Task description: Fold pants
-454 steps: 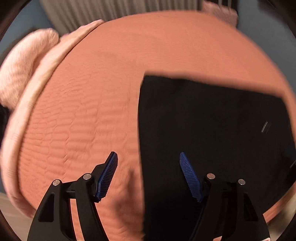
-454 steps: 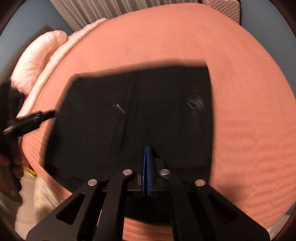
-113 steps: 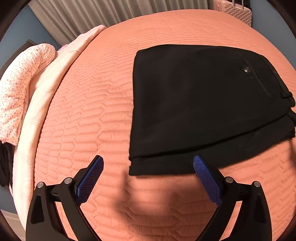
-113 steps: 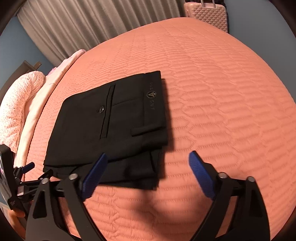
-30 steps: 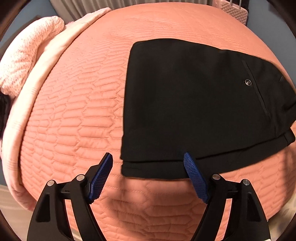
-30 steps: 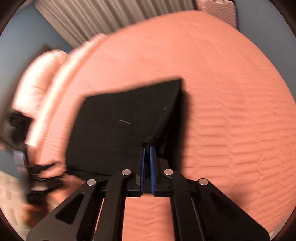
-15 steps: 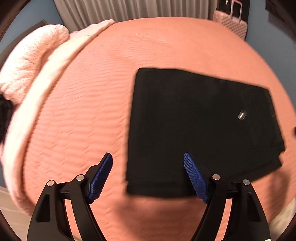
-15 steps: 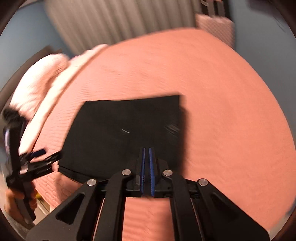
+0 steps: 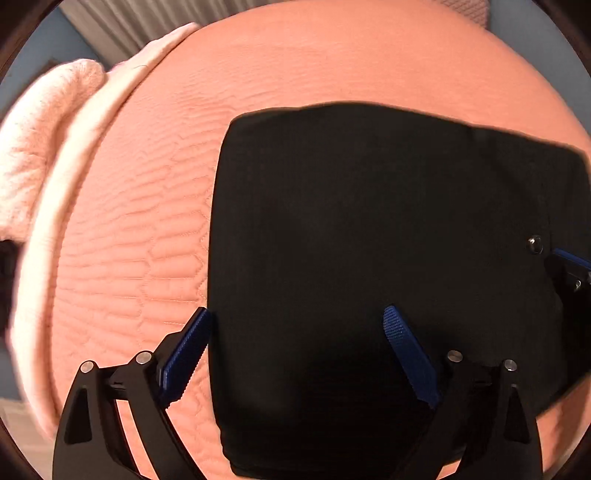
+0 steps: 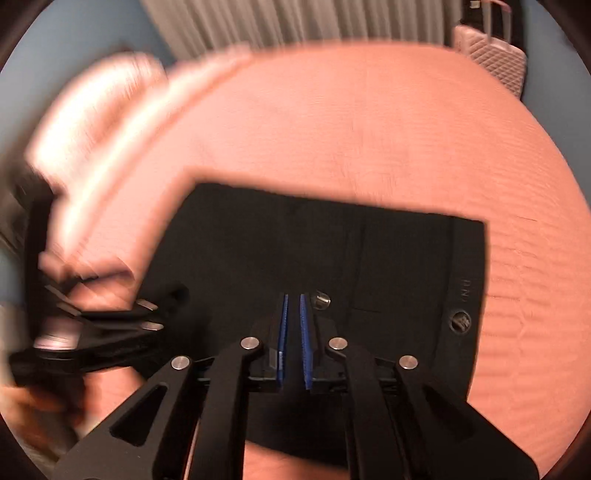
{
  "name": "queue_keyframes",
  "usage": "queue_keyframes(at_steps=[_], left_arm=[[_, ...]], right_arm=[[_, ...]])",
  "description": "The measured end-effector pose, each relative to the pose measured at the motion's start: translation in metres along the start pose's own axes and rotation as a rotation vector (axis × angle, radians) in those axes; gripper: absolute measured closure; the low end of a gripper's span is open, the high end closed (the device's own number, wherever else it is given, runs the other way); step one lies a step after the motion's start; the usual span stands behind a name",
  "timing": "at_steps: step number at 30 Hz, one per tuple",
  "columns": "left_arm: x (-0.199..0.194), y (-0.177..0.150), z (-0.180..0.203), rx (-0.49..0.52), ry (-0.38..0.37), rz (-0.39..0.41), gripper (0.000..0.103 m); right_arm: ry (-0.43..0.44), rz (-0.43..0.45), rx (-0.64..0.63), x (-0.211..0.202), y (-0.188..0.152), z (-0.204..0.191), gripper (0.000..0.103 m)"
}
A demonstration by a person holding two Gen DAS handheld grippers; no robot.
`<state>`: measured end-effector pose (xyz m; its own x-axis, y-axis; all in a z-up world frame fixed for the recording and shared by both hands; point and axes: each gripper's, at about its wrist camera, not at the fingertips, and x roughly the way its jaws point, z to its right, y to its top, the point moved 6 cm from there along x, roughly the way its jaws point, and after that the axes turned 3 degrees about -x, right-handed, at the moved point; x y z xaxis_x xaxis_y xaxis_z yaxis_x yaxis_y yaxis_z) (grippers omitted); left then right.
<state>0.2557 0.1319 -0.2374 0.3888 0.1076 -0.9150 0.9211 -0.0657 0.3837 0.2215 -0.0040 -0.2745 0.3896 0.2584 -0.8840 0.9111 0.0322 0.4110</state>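
Black pants [image 9: 369, 229] lie folded into a flat rectangle on the salmon quilted bed [image 9: 140, 229]. They also show in the right wrist view [image 10: 332, 251], with the pocket button and waistband logo facing up. My left gripper [image 9: 295, 332] is open and empty, low over the pants' near left corner, one pad off the left edge. My right gripper [image 10: 292, 325] is nearly shut with a thin gap, empty, just above the pants beside the pocket button [image 10: 320, 300]. Its tip shows at the right edge of the left wrist view [image 9: 570, 266]. The left gripper appears blurred in the right wrist view [image 10: 122, 325].
A pale pink blanket and pillow [image 9: 48, 147] lie along the bed's left side. Grey curtains [image 10: 295, 22] hang behind the bed. A pink suitcase [image 10: 491, 59] stands at the far right corner. The bed's near edge lies just below both grippers.
Both grippers have dropped closer to the pants. The left one moved forward over the near left corner. The right one, which held up a waistband corner a second ago, now hovers empty.
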Motion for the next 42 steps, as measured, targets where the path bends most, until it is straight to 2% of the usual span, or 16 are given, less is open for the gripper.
queue_keyframes(at_steps=[3,7,9,12,14,16,20,21,22,23,26,29,32,34,39,42], left_arm=[[-0.011,0.001,-0.037,-0.077,0.076,0.021,0.016],[-0.012,0.057,-0.015,-0.122,-0.056,0.064,0.015],[-0.001,0.081,0.000,-0.109,-0.038,0.063,0.015],[0.035,0.089,-0.002,-0.063,0.053,-0.002,0.009],[0.049,0.093,-0.025,-0.123,-0.008,-0.017,0.007],[0.039,0.091,-0.060,-0.197,0.091,0.015,0.013],[0.014,0.091,-0.040,-0.216,-0.059,0.082,0.011],[0.023,0.088,-0.027,-0.118,0.013,0.076,0.010],[0.041,0.081,-0.022,-0.004,0.142,0.036,0.010],[0.046,0.077,-0.029,0.027,0.169,0.042,0.009],[0.017,0.051,-0.061,-0.095,0.154,0.063,0.017],[-0.018,0.014,-0.042,-0.115,0.024,0.101,0.013],[-0.005,-0.028,-0.011,0.033,0.107,0.034,0.010],[-0.005,-0.035,-0.018,-0.026,0.104,0.056,0.011],[-0.022,-0.039,0.005,-0.060,0.061,0.035,0.013],[-0.020,-0.048,0.015,-0.026,0.072,-0.002,0.013]], right_arm=[[-0.042,0.063,0.055,-0.032,0.017,0.011,0.096],[0.117,0.084,0.046,-0.021,0.083,-0.034,0.096],[0.135,0.027,0.028,0.007,0.097,-0.043,0.096],[0.103,-0.011,0.031,0.025,0.089,-0.013,0.103],[0.091,0.050,0.173,-0.001,0.073,0.027,0.103],[0.006,0.129,0.221,-0.034,0.073,0.053,0.099],[0.101,0.058,0.021,-0.031,0.064,0.014,0.100],[-0.006,0.031,-0.040,-0.023,0.058,0.024,0.103],[-0.022,0.047,-0.016,-0.025,0.053,0.041,0.103],[-0.003,0.073,0.057,-0.038,0.044,0.054,0.103],[-0.036,0.141,0.131,-0.088,0.027,0.071,0.097],[0.040,0.041,-0.050,-0.088,-0.005,0.044,0.099],[0.022,0.021,0.015,-0.088,-0.034,0.081,0.103],[0.029,0.046,0.143,-0.116,-0.035,0.096,0.103],[-0.082,0.028,-0.118,-0.110,-0.038,0.066,0.099],[-0.037,0.040,0.016,-0.119,-0.040,0.093,0.102]])
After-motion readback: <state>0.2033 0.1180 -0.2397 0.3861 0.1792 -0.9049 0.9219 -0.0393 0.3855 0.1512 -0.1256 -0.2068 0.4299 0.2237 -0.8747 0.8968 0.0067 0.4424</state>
